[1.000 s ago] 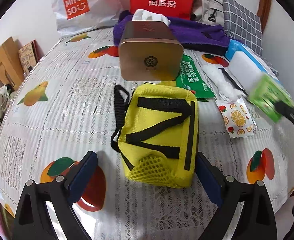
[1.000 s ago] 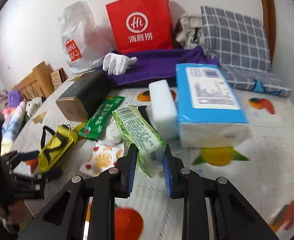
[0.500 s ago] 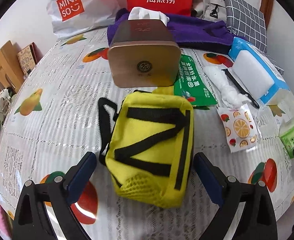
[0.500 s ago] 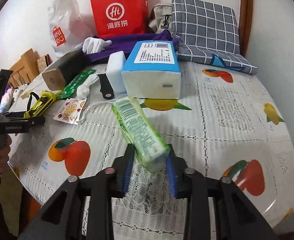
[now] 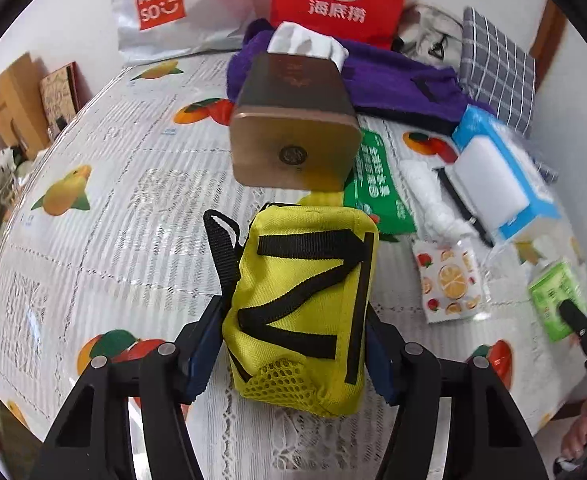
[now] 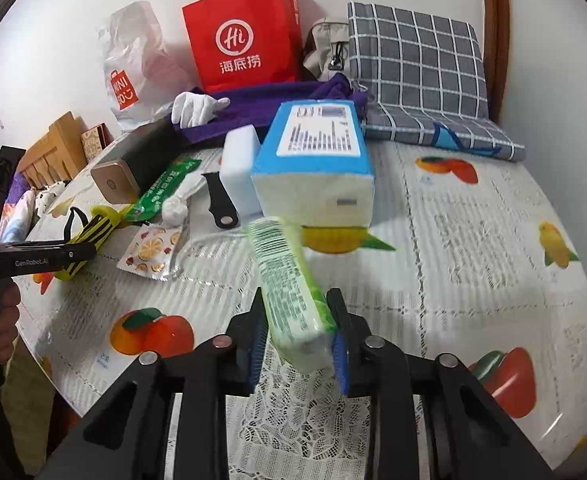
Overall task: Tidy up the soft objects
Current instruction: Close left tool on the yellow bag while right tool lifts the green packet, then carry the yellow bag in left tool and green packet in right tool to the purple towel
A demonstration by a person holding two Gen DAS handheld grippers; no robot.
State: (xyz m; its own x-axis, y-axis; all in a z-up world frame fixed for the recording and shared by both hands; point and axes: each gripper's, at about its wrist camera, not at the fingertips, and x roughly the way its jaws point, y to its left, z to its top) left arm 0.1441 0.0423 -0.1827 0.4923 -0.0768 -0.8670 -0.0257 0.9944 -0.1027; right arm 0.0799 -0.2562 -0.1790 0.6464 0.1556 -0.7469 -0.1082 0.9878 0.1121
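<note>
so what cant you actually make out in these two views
- Left wrist view: the yellow pouch hides its own underside and whether the left gripper pads press it.
- Left wrist view: the right gripper is cut off by the edge.
- Right wrist view: print on the green tissue pack is blurred.
- Both views: red paper bag contents hidden.

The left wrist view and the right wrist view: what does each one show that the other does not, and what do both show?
Only the left wrist view shows the left gripper from behind, its jaws, which have just been closing, pressed against both sides of the yellow pouch.

Only the right wrist view shows the right gripper from behind, clamped on the green tissue pack, and the black watch strap in full.

Both show the red paper bag, the purple towel, the brown box, the blue tissue pack and the fruit-print sachet.
</note>
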